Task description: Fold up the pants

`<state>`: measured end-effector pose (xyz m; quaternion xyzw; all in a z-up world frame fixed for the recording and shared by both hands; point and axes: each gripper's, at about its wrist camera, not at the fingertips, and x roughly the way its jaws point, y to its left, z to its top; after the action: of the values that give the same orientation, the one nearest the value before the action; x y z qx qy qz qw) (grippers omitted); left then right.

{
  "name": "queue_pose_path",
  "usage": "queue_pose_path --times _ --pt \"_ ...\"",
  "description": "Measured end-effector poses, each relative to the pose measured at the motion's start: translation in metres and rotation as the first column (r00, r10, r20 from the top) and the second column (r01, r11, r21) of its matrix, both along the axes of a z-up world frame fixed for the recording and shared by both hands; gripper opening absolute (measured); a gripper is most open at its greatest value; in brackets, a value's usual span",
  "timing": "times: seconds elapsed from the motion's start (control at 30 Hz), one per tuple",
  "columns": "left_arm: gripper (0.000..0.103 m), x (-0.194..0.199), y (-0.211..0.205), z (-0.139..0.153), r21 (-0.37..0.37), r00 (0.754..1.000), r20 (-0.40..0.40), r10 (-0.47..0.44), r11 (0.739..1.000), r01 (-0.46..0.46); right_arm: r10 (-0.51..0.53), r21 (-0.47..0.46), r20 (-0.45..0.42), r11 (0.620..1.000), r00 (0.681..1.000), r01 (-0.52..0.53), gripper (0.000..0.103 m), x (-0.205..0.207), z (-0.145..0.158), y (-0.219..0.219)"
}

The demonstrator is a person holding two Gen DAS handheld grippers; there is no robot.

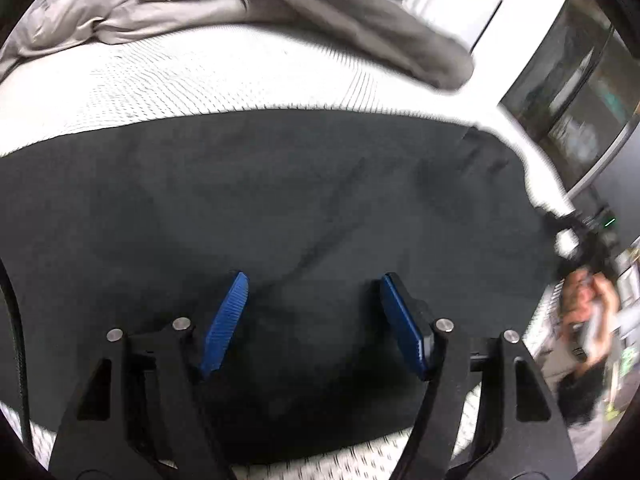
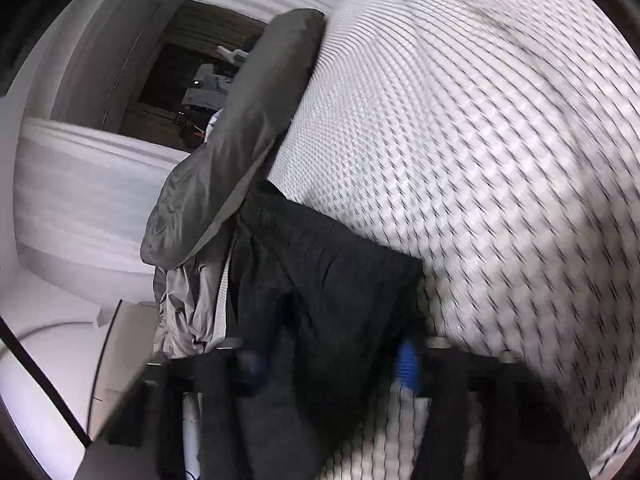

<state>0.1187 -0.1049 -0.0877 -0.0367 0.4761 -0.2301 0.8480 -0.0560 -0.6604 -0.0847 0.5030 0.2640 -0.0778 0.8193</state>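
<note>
Black pants (image 1: pixel 280 200) lie flat on the white mattress (image 1: pixel 160 84), my left gripper (image 1: pixel 314 320) hovers above them with fingers apart, right gripper (image 2: pixel 336 364) pinches a fabric edge; soft, limp cloth, so I'd grab hems or waistband corners.

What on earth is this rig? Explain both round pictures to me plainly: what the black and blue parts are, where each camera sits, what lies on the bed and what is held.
No robot here: a person holds a two-finger gripper in each hand, each carrying a fisheye camera looking along its fingers, hence the round pictures.

The left wrist view shows the left gripper, blue pads wide apart and empty, above the black pants spread on a white textured mattress. A grey blanket lies bunched behind.

The right wrist view is blurred. The right gripper has black pants fabric bunched between its fingers, apparently pinched, near the mattress edge. In the left view, the person's other hand appears at the right.
</note>
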Motion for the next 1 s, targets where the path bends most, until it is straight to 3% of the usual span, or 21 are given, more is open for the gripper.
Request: queue_pose_path --times 0.07,0.2,0.27,0.3,0.4,0.47,0.6,0.73,0.83,0.9,1.0 --pt "0.066 0.002 -0.006 -0.010 0.048 1.000 -0.014 -0.001 0.999 0.002 0.034 -0.080 0.023 0.996 0.999 -0.032 0.013 -0.001 0.017 0.007" --pt "0.067 -0.003 -0.013 -0.014 0.107 1.000 0.003 -0.029 0.994 0.029 0.149 -0.322 0.079 0.940 0.986 -0.116 0.011 -0.002 0.064 0.030" --pt "0.068 -0.004 -0.016 -0.014 0.120 0.999 0.008 -0.031 0.992 0.030 0.102 -0.416 -0.018 0.904 0.995 -0.100 0.011 0.003 0.064 0.029" --pt "0.069 -0.005 -0.017 -0.014 0.119 0.999 0.013 -0.030 0.992 0.029 0.070 -0.418 -0.097 0.902 0.993 -0.105 0.012 0.011 0.052 0.023" --pt "0.069 -0.009 -0.017 -0.013 0.117 0.999 0.028 -0.038 0.993 0.035 0.026 -0.311 -0.281 0.943 0.959 -0.117 0.020 0.024 0.011 0.002" --pt "0.069 -0.013 -0.013 -0.009 0.108 0.999 0.027 -0.027 0.994 0.024 0.019 -0.288 -0.237 0.954 0.971 -0.089 0.022 0.018 0.017 -0.002" --pt "0.069 -0.025 0.002 0.005 0.031 0.999 0.041 -0.008 0.999 0.007 -0.034 -0.407 -0.093 0.913 0.995 -0.006 0.048 -0.017 0.061 0.011" --pt "0.070 -0.035 0.004 0.016 0.011 0.994 0.106 -0.026 1.000 0.025 0.067 -0.479 0.003 0.876 0.998 -0.058 0.051 -0.045 0.088 0.047" --pt "0.071 -0.037 -0.001 0.005 0.036 0.995 0.085 -0.052 0.998 0.049 0.191 -0.587 -0.006 0.794 0.982 -0.159 0.061 -0.040 0.100 0.092" --pt "0.071 -0.037 -0.001 -0.003 0.044 0.997 0.063 -0.044 0.998 0.042 0.242 -0.654 -0.021 0.730 0.970 -0.196 0.076 -0.020 0.107 0.129" --pt "0.071 -0.043 0.002 -0.002 0.050 0.995 0.077 -0.061 0.997 0.058 0.360 -0.693 -0.046 0.660 0.932 -0.289 0.089 -0.009 0.102 0.174"
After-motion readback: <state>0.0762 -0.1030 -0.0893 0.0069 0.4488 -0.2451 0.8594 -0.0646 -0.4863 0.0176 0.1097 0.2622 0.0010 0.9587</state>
